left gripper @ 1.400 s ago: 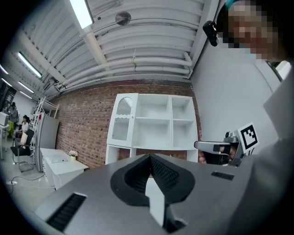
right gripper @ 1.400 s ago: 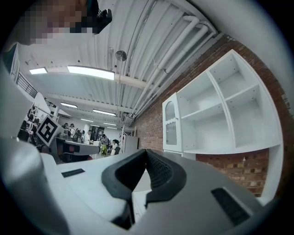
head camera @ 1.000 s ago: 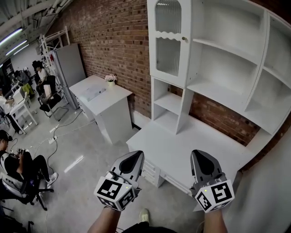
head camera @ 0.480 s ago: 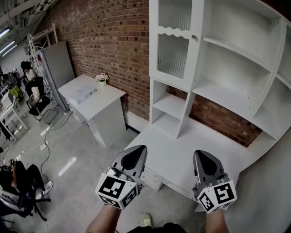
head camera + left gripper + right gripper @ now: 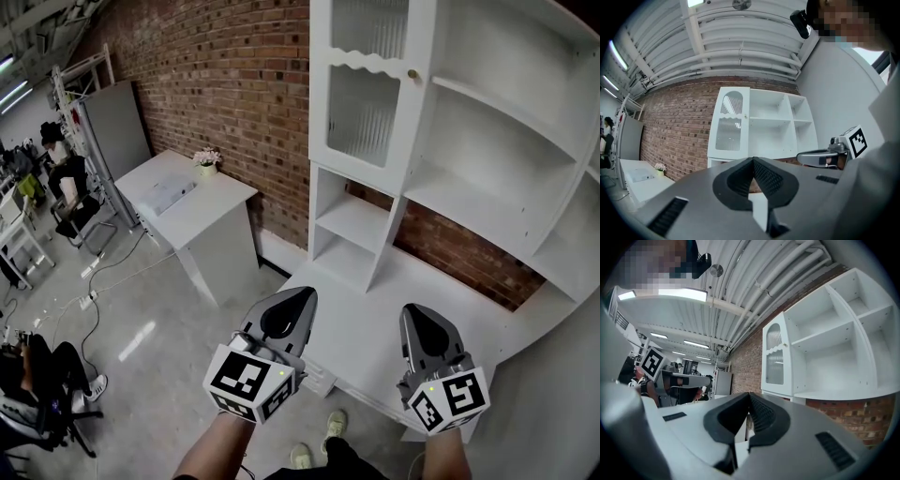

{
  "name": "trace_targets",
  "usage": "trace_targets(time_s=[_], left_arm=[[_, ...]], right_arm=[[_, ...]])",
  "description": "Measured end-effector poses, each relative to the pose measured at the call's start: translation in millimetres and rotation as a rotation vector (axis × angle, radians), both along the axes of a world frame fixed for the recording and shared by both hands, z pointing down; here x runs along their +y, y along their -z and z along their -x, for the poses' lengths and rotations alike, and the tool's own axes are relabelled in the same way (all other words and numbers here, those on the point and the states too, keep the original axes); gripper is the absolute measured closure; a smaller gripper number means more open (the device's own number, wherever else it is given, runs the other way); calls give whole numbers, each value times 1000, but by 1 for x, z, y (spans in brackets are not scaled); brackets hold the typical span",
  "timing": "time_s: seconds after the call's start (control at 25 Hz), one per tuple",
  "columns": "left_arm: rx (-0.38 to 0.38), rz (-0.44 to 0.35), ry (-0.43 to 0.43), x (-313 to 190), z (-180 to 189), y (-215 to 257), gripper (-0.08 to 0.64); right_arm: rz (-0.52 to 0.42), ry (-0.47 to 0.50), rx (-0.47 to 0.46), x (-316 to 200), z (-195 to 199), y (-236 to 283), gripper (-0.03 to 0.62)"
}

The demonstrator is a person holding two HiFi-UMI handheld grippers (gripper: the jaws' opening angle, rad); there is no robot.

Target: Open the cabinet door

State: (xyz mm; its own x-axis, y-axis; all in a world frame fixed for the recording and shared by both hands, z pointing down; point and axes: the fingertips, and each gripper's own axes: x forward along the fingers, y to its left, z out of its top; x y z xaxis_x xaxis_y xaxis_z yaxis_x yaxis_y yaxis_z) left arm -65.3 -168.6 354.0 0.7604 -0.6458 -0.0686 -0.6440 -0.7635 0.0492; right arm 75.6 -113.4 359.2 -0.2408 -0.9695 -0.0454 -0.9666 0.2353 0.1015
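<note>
A white cabinet door [image 5: 370, 89] with ribbed glass panes and a small brass knob [image 5: 412, 73] is closed, at the upper left of the white shelf unit [image 5: 487, 141] on the brick wall. The same door [image 5: 729, 124] shows in the left gripper view, and the door [image 5: 775, 357] appears in the right gripper view. My left gripper [image 5: 300, 302] and right gripper [image 5: 415, 317] are both shut and hold nothing. They hover side by side over the front of the white desk [image 5: 375, 319], well short of the door and below it.
A separate white desk [image 5: 187, 202] with a small flower pot [image 5: 205, 159] stands left of the shelf unit. A grey cabinet [image 5: 111, 127] and seated people [image 5: 37, 366] are farther left. Cables lie on the grey floor [image 5: 141, 309].
Both grippers and the view have advanced toward the shelf unit, which now looms larger; the cabinet door is closer. The jaws stayed shut.
</note>
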Motion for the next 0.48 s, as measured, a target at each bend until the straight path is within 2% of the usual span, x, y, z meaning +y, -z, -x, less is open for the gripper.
trace_targets(time_s=[0.2,0.48], left_arm=[[10,11,6,-32,-16,6,555],[17,-25,13,-82,-56,30,555]], right_arm=[[-21,37,3,-37,-9,6,589],[-79,65,35,-89,-40,33,588]])
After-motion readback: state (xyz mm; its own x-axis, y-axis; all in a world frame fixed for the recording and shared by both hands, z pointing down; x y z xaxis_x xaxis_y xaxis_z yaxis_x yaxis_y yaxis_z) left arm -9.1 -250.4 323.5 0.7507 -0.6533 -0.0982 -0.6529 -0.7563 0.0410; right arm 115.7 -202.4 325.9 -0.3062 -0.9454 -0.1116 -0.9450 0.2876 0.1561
